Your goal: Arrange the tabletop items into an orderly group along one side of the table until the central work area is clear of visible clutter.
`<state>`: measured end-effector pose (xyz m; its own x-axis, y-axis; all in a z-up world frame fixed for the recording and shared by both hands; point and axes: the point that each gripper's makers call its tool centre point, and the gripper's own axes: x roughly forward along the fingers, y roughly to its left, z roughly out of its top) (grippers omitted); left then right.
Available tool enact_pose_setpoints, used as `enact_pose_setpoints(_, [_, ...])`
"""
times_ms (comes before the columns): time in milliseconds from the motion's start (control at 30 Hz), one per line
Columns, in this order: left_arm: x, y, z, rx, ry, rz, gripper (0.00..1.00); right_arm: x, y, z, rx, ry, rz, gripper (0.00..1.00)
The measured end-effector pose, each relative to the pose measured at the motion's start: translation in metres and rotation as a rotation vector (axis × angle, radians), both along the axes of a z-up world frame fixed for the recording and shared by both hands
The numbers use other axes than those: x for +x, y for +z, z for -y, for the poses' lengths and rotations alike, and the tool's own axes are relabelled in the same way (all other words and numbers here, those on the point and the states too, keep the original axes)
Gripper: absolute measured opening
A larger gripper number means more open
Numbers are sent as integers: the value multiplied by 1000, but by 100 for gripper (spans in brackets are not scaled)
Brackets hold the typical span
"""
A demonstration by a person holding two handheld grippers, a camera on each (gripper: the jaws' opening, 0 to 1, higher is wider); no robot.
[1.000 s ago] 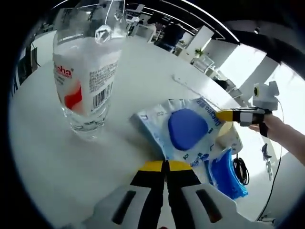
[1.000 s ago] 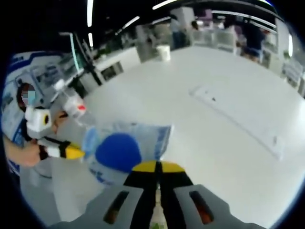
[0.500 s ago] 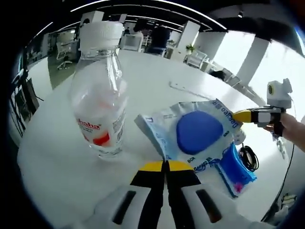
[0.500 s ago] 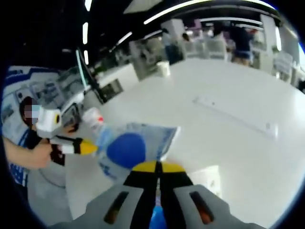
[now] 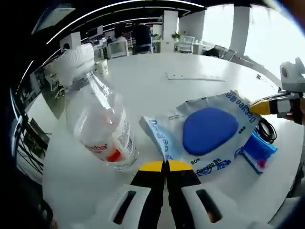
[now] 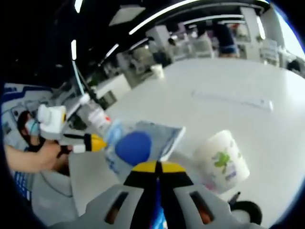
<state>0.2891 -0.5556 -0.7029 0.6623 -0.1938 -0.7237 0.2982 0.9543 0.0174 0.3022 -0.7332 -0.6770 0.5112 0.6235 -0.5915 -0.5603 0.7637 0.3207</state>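
Observation:
A blue-and-white plastic package (image 5: 164,136) with a blue oval pad (image 5: 209,130) inside stretches between both grippers. My left gripper (image 5: 166,166) is shut, its yellow tips at the package's near edge. My right gripper (image 5: 261,107) touches the far edge. In the right gripper view, my right gripper (image 6: 158,167) is shut at the package (image 6: 167,138), and the left gripper (image 6: 95,142) meets its other side. A clear water bottle (image 5: 97,121) with a white cap and red label stands to the left; the bottle (image 6: 97,117) also shows behind the package.
A white cup with green print (image 6: 221,160) stands on the white table (image 5: 143,71). A small blue packet (image 5: 257,150) and a black cable (image 5: 268,130) lie by the package. A flat white strip (image 5: 193,76) lies farther out. A person's hand (image 6: 45,157) holds the left gripper.
Both views have swung and pulled back: the bottle looks smaller and tilted, and the white cup has come into the right gripper view. The package keeps its place at both grippers' tips.

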Motion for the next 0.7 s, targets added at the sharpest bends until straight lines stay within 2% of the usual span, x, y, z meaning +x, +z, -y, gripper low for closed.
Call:
enact_pose_setpoints(267, [4, -5, -8, 26, 9, -2, 0, -2, -10, -7, 0, -28, -8, 0])
enact_pose_setpoints(467, [11, -4, -5, 44, -1, 4, 0, 1, -15, -6, -47, -28, 10, 0])
enact_pose_setpoints(567, [15, -8, -6, 88, -18, 0, 0, 2, -17, -6, -42, -30, 4, 0])
enact_pose_setpoints(700, [16, -11, -9, 80, -12, -4, 0, 4, -20, -6, -48, -28, 8, 0])
